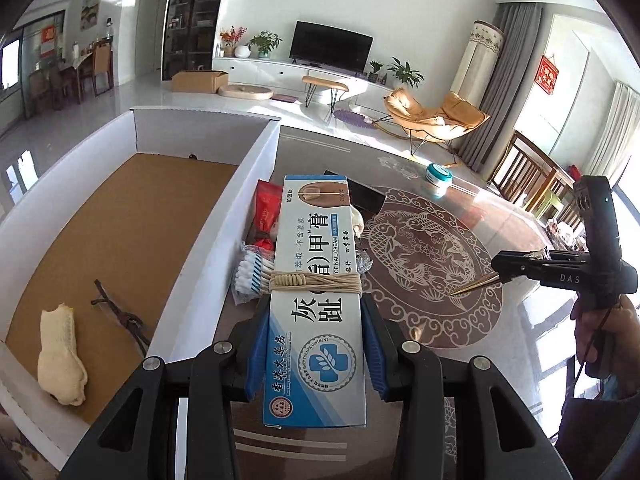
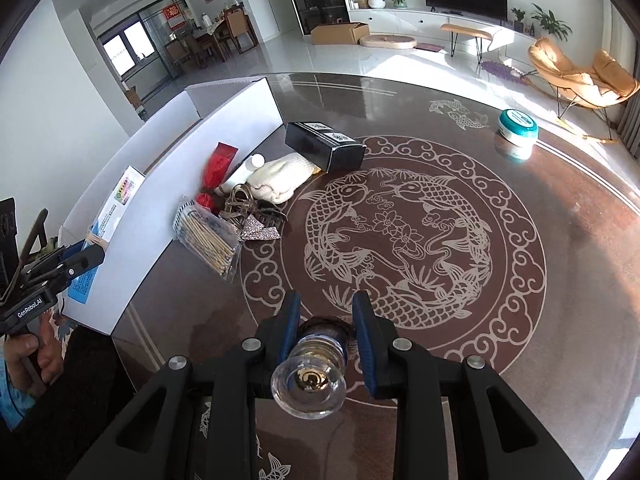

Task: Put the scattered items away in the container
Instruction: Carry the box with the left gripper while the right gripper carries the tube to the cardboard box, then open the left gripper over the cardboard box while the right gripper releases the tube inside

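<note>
My left gripper (image 1: 316, 308) is shut on a blue and white nail cream box (image 1: 316, 240) bound with rubber bands, held up just right of the white container (image 1: 224, 208). A cream cloth (image 1: 60, 356) and a brown cord (image 1: 120, 312) lie on the container's cardboard floor. My right gripper (image 2: 326, 304) is shut on a clear glass-knobbed item (image 2: 308, 384), above the patterned table. The left wrist view shows that item's brass point (image 1: 476, 286) sticking out of the right gripper (image 1: 504, 268). The left gripper (image 2: 86, 256) shows at the left edge with its box (image 2: 120, 200).
Beside the container wall (image 2: 168, 168) lie a bag of cotton swabs (image 2: 208, 236), a red packet (image 2: 218, 164), a white bottle (image 2: 248, 168), a cream cloth (image 2: 284, 178), a black box (image 2: 324, 146) and a cord bundle (image 2: 238, 204). A teal-lidded jar (image 2: 518, 132) stands far right.
</note>
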